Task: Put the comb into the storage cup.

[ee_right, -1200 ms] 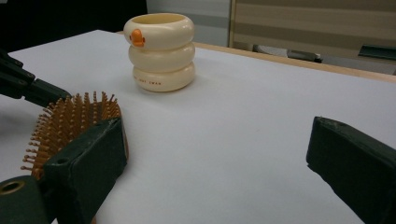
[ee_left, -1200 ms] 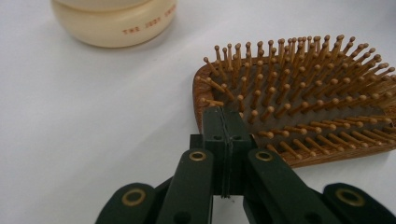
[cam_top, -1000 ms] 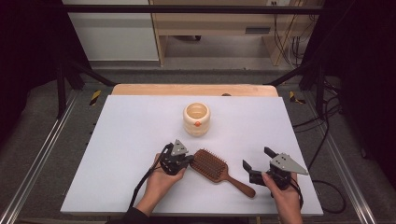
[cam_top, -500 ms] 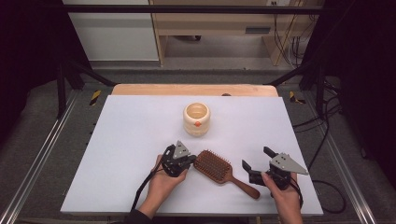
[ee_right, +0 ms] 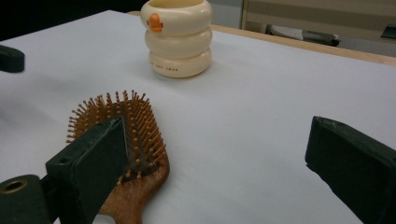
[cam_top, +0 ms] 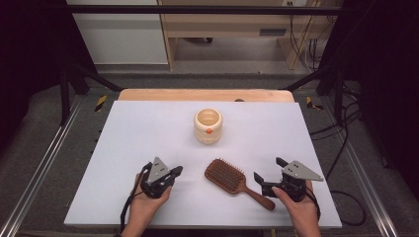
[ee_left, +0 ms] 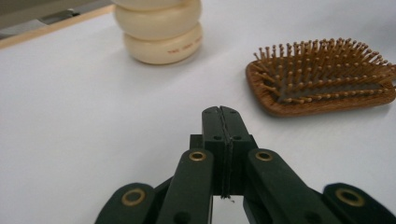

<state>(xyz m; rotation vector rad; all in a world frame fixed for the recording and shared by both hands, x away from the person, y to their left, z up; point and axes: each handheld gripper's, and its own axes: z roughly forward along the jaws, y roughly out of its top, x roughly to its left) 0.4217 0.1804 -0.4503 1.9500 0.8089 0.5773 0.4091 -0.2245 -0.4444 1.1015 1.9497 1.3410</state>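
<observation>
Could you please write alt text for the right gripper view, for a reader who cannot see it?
The right gripper is open, with a wooden hairbrush lying bristles up on the white table behind its left jaw. Farther back stands a cream ringed cup with a small orange mark.
</observation>
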